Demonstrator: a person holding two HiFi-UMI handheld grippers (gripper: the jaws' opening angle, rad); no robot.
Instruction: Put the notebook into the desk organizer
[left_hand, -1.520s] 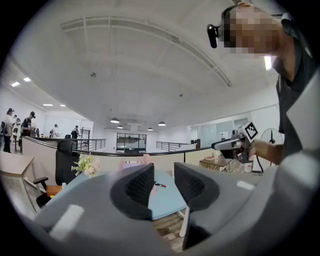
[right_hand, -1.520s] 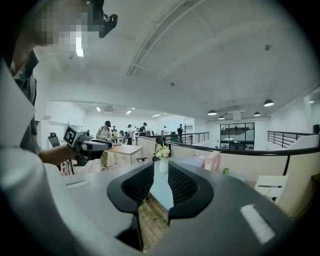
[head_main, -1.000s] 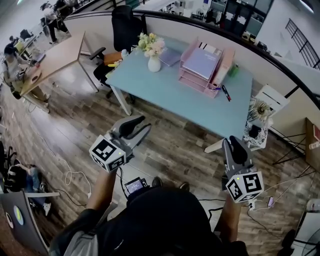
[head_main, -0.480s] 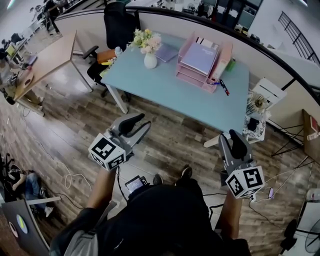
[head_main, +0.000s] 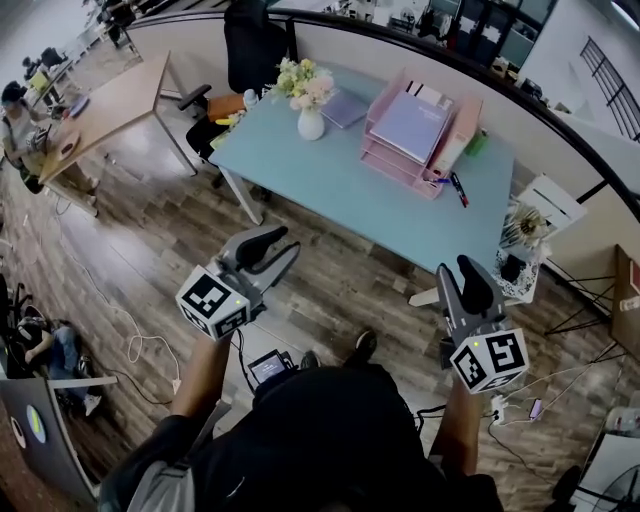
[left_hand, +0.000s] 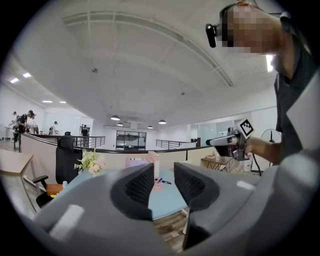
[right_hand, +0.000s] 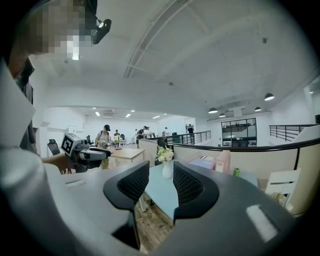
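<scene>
Head view looks steeply down on you standing on a wood-plank floor (head_main: 340, 290), holding one gripper in each hand, both at about waist height and both pointing forward at a pale blue table (head_main: 330, 185). Your left gripper (head_main: 272, 250) has its jaws apart with nothing between them; the left gripper view shows only open air and the far table in the gap. Your right gripper (head_main: 462, 275) is the same, jaws parted and empty, as the right gripper view confirms. Neither gripper touches anything, and the table is well ahead of both. On the table, far ahead of the left gripper, a white vase (head_main: 310, 126) of pale flowers stands upright. Just beyond the vase, a lavender notebook (head_main: 345, 108) lies flat on the tabletop, outside the organizer. Ahead of the right gripper and a little to its left sits the pink desk organizer (head_main: 388, 164), a stack of trays with an upright section on its far right side. A second lavender book (head_main: 410, 125) lies on its top tray. Pens (head_main: 457, 188) lie on the table just beside the organizer, on the side nearer the right gripper. A black office chair (head_main: 250, 45) stands beyond the table's far left corner, well past the left gripper.
</scene>
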